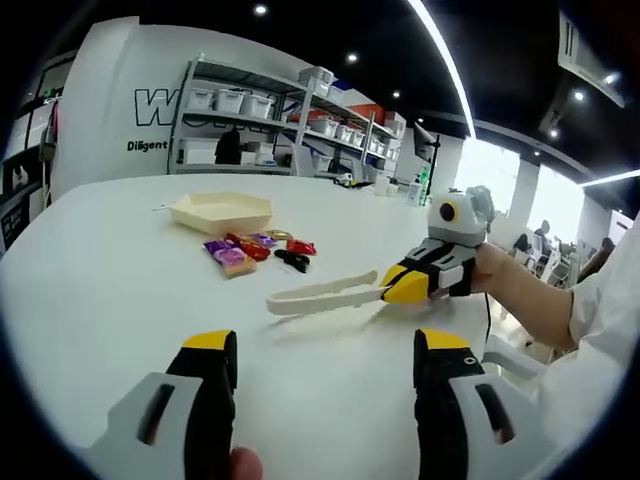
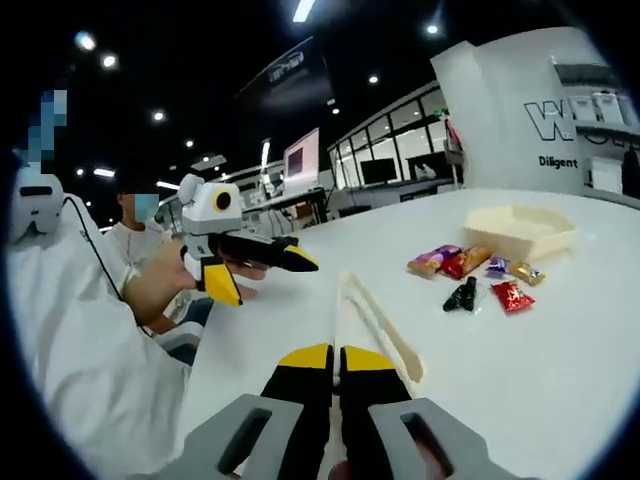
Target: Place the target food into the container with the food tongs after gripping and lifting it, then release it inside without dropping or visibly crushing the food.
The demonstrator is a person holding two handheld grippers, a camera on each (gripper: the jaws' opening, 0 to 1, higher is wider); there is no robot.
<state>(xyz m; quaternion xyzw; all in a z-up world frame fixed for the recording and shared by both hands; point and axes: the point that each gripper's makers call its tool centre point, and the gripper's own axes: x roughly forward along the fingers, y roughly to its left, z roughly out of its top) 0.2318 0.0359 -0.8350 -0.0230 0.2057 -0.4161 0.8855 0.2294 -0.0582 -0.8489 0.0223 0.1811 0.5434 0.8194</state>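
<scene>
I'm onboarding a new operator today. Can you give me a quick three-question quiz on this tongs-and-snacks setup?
1. True or false: the right gripper is shut on the tongs.
2. Where does the tray sit relative to the wrapped snacks in the left gripper view? A) beyond them B) nearer the camera C) on top of them
3. Fill in: the left gripper has its jaws ____.

Key: 1 true; 2 A; 3 open, holding nothing.
</scene>
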